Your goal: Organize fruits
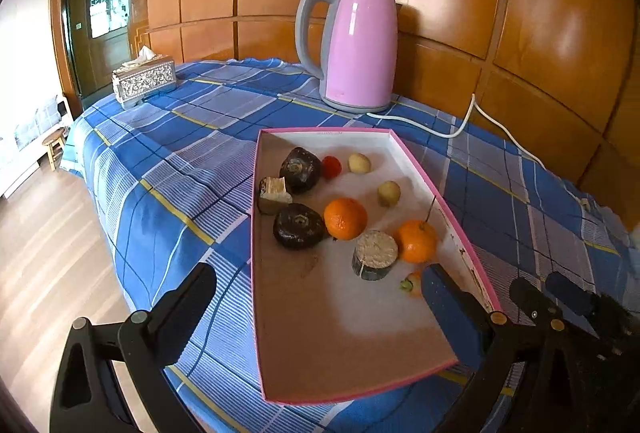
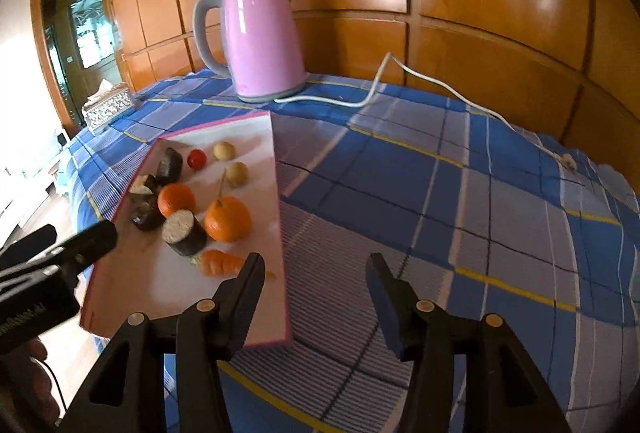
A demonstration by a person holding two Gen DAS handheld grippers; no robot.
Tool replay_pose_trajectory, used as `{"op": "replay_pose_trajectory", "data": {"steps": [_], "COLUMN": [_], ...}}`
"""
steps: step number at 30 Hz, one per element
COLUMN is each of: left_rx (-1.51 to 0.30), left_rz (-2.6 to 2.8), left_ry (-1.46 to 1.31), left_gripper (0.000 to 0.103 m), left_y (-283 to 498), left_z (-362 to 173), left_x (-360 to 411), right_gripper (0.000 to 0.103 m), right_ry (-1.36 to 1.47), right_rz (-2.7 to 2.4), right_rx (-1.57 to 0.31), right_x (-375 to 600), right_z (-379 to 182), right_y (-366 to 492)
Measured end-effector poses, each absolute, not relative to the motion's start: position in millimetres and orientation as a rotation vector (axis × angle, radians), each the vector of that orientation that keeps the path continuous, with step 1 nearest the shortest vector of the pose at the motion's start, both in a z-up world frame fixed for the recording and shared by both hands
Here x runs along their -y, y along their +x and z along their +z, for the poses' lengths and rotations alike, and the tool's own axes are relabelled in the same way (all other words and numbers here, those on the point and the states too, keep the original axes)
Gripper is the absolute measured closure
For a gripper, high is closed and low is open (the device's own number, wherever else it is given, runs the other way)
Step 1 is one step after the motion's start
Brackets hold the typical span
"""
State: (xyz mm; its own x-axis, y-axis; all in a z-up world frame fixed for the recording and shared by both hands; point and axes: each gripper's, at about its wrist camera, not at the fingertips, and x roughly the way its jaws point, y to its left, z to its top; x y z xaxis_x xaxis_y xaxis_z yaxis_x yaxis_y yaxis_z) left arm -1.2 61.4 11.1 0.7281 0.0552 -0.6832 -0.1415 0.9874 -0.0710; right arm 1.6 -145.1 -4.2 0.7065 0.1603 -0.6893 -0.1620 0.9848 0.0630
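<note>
A shallow pink-rimmed box lid [image 1: 420, 169] is seen lying on a worktop covered by a blue checked cloth [image 1: 168, 161], toward the cloth's near edge. Inside the lid, two oranges [image 1: 345, 218] are found near the middle, one touching a dark flattened fruit [image 1: 298, 226], the other just beside a cut cylinder with a pale top [image 1: 375, 254]. A second dark fruit [image 1: 300, 164] and a cut pale-and-dark piece [image 1: 274, 194] are set against the lid's left wall, with a small red fruit [image 1: 331, 166] and two small yellowish fruits [image 1: 359, 163] toward its far end. A small carrot-like piece [image 2: 221, 262] is seen at the near right of the lid. A pink kettle [image 1: 358, 47] is placed at the far edge of the worktop, its white cord [image 1: 460, 125] trailing to the right, and a tissue box [image 1: 144, 81] is at the far left corner. The left gripper [image 1: 316, 289] is held wide apart over the near end of the lid, nothing between its fingers. The right gripper [image 2: 316, 269] is held partly spread over the lid's right wall and the cloth beside it, gripping nothing.
</note>
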Motion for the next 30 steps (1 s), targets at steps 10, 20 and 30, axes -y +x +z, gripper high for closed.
{"op": "replay_pose_trajectory", "data": {"steps": [10,20,30], "left_rx": [-0.75,-0.73,-0.724], "left_rz": [0.138,0.175,0.163], "left_ry": [-0.071,-0.062,-0.063], "left_gripper": [0.0,0.0,0.0], "left_y": [-1.7,-1.1,-2.5], "left_z": [10.8,13.1,15.3], "left_x": [-52.2,-56.4,-53.8], "right_gripper": [0.05,0.05,0.05], "right_ry": [-0.018,-0.032,-0.044], "right_rz": [0.132,0.144,0.158], "right_rx": [-0.755,-0.737,-0.725], "right_x": [147.5,143.8,139.7], "right_z": [-4.8,-1.9,1.3], "right_y": [-4.6,-8.3,-10.2]}}
